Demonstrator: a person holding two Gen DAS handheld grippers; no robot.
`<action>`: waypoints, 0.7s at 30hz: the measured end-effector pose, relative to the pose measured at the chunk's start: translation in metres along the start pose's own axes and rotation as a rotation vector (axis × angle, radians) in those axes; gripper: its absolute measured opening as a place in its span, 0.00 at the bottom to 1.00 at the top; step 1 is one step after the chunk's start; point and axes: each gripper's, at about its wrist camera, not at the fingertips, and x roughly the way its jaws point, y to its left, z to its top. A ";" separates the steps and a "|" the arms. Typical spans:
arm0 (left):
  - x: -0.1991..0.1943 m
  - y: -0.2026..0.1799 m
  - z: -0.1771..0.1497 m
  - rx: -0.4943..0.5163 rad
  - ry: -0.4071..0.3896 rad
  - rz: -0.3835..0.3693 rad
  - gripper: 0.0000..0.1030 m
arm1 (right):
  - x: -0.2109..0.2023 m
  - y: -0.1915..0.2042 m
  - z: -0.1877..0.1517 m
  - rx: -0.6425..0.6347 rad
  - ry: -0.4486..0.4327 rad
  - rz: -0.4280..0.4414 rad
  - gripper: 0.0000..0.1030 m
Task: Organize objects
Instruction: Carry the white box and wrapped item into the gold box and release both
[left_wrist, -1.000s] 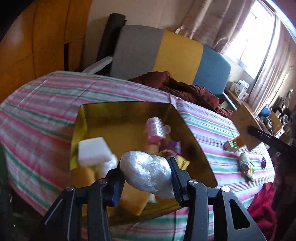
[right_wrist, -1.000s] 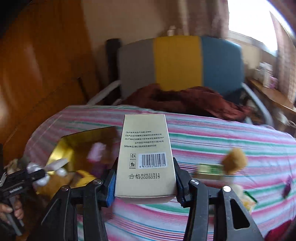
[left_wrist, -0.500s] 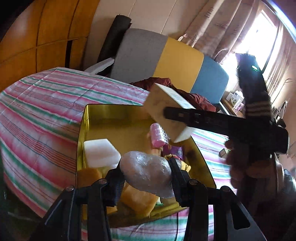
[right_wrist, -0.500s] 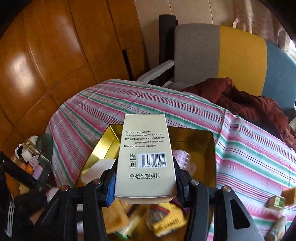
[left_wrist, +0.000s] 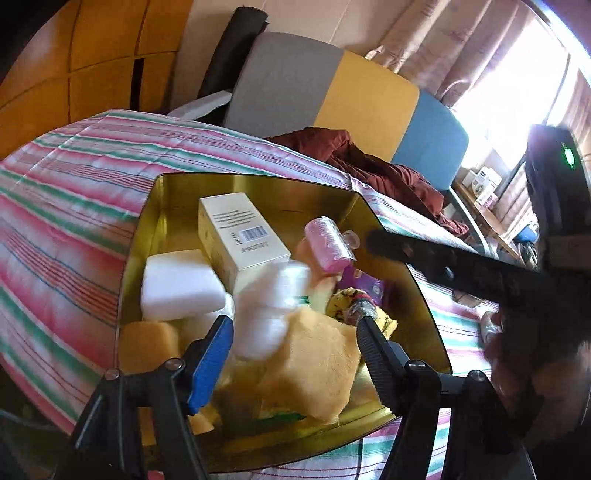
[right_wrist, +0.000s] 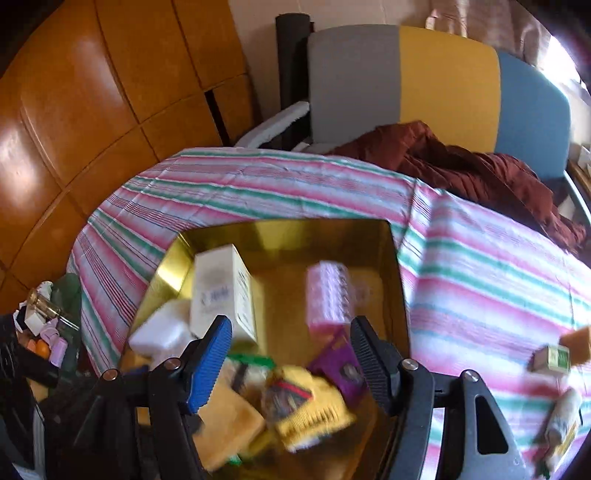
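A gold tin sits on the striped cloth, holding sponges, a pink roller and other small items. My left gripper hangs over its near end with jaws opening. A blurred foil-wrapped lump is dropping free of the pads onto a tan sponge. My right gripper is also opening above the tin, with nothing between its pads. The cream barcode box lies in the tin's far left part. One black right-gripper finger reaches in from the right.
The striped cloth covers a table with loose items at its right: a small green box and a tube. A grey, yellow and blue chair with maroon cloth stands behind. Wood panelling lies left.
Both grippers have opened. The foil lump has left the left jaws and is falling into the tin. The cream box has left the right jaws and now lies in the tin.
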 end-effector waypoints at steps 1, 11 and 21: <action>-0.002 0.002 -0.001 -0.009 -0.004 0.000 0.73 | -0.002 -0.002 -0.005 0.007 0.001 -0.004 0.66; -0.025 0.008 -0.021 0.023 -0.033 0.101 0.77 | -0.029 -0.005 -0.042 0.030 -0.024 -0.033 0.73; -0.033 -0.008 -0.035 0.073 -0.063 0.187 0.89 | -0.039 0.008 -0.070 -0.036 -0.034 -0.081 0.78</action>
